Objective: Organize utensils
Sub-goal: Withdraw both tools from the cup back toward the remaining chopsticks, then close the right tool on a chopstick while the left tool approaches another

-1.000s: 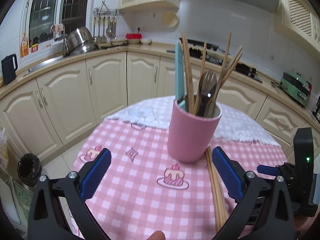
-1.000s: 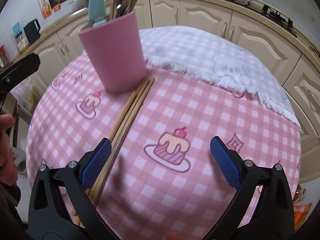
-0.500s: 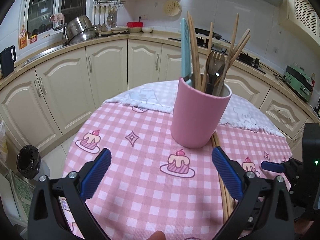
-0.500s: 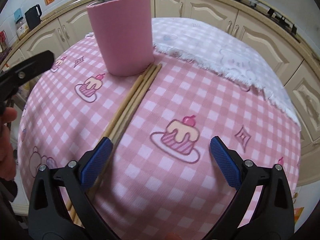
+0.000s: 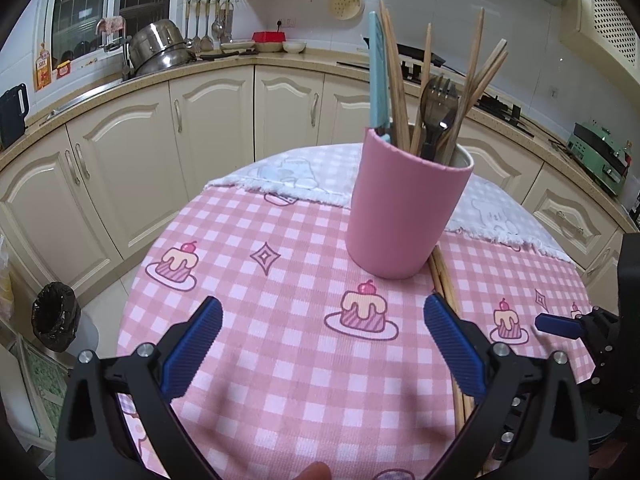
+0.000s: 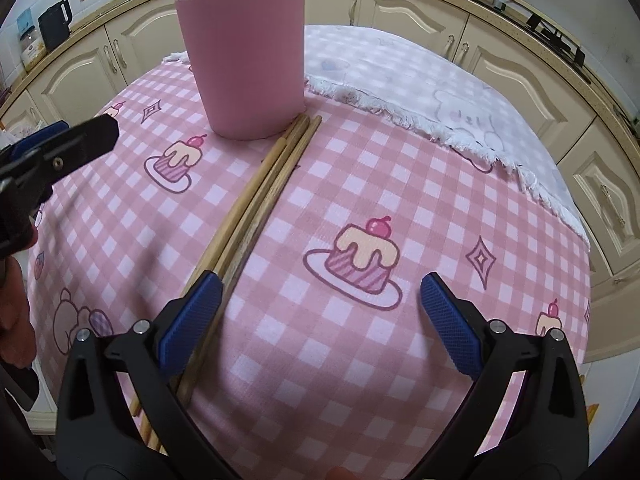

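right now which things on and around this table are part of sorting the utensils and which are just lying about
Part of the job:
- pink utensil cup, already holding chopsticks, a fork and a teal-handled tool
- loose wooden chopsticks lying on the tablecloth against the cup's base
- left hand-held gripper and right hand-held gripper, both open

Just lying about:
- white fringed cloth
- steel pots
- black kettle

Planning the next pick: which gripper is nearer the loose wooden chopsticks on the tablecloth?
Right. The right gripper is open, its left finger over the loose wooden chopsticks. The left gripper is open, beside them.
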Demonstrator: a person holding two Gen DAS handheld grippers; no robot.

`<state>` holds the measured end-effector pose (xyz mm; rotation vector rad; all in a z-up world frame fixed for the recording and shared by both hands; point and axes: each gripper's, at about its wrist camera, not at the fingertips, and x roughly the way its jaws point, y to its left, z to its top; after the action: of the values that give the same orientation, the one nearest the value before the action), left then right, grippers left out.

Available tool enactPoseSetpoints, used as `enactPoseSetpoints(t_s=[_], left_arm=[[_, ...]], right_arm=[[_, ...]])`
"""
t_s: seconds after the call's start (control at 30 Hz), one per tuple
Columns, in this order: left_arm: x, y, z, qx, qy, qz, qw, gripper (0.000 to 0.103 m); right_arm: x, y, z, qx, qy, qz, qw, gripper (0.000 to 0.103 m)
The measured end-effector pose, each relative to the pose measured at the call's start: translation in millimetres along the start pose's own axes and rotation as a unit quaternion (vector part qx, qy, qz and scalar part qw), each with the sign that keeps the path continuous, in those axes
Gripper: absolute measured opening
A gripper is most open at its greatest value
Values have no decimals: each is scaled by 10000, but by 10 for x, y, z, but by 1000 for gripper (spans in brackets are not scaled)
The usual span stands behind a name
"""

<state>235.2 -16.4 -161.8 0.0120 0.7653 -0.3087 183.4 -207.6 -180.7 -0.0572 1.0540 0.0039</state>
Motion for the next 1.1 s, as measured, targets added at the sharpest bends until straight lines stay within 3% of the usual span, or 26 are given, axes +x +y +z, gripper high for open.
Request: enactPoseSetpoints(t_s=[0.4, 0.47, 0.63, 0.83, 1.1], left_arm=[[39, -30, -19, 151, 128, -93, 9998, 99], [55, -36, -28, 193, 167, -110, 9996, 99], [133, -139, -66, 435, 400, -289, 9978, 99], [367, -362, -128, 896, 955, -372, 9907, 99], [535, -510, -107, 1111, 1176, -367, 9861, 99]], right_arm=[[28, 48, -49, -85, 149, -219, 9996, 97], [47, -50, -102, 168, 133, 39, 9998, 97], [36, -61, -112, 143, 72, 87, 9998, 97], [26, -193, -126, 146, 53, 104, 9998, 97], [24, -300, -126, 102, -14, 130, 9999, 97]])
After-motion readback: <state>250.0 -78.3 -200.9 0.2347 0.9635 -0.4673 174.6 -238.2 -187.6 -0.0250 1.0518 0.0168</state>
